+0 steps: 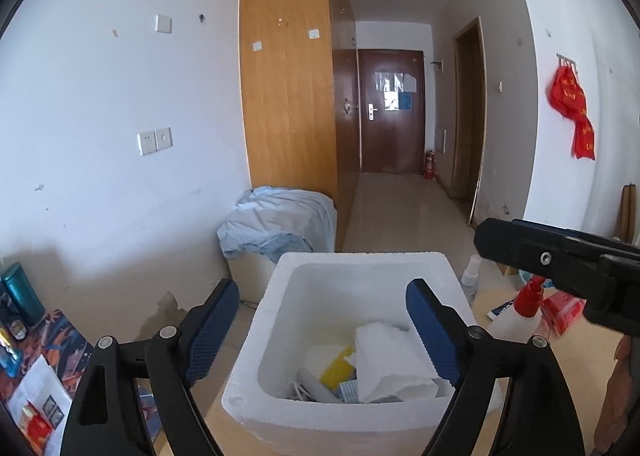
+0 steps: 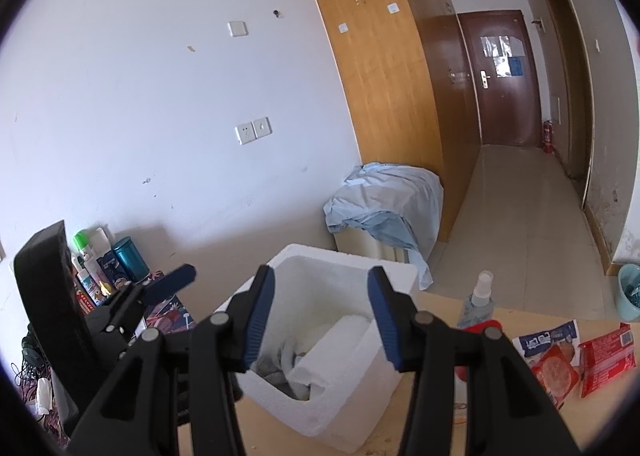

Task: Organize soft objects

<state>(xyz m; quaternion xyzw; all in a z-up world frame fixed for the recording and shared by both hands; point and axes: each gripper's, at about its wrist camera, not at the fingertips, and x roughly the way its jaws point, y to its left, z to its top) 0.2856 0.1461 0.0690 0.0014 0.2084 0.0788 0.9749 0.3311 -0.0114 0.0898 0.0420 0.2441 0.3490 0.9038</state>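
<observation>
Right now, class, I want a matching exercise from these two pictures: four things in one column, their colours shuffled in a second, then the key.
Things
1. foam box
2. crumpled sheet
3. far door
4. canister by the wall

Colours
A. dark brown
B. teal
C. white
D. pale blue

Pairs: 1-C, 2-D, 3-A, 4-B
</observation>
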